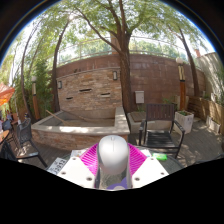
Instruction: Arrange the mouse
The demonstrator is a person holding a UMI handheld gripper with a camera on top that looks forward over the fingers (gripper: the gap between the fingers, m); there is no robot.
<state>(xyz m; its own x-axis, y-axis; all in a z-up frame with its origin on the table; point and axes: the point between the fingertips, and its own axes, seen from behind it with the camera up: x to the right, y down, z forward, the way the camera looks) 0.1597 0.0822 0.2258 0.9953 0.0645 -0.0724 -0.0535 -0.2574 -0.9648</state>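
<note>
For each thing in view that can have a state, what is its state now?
mouse: held up between the fingers, off any surface
gripper: shut on the mouse, pads against its sides
chair: upright, nobody in it

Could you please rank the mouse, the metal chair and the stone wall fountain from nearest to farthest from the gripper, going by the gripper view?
1. Mouse: between the fingers of the gripper, which press on it.
2. Metal chair: beyond the fingers, to the right.
3. Stone wall fountain: farthest, against the brick wall behind.
</note>
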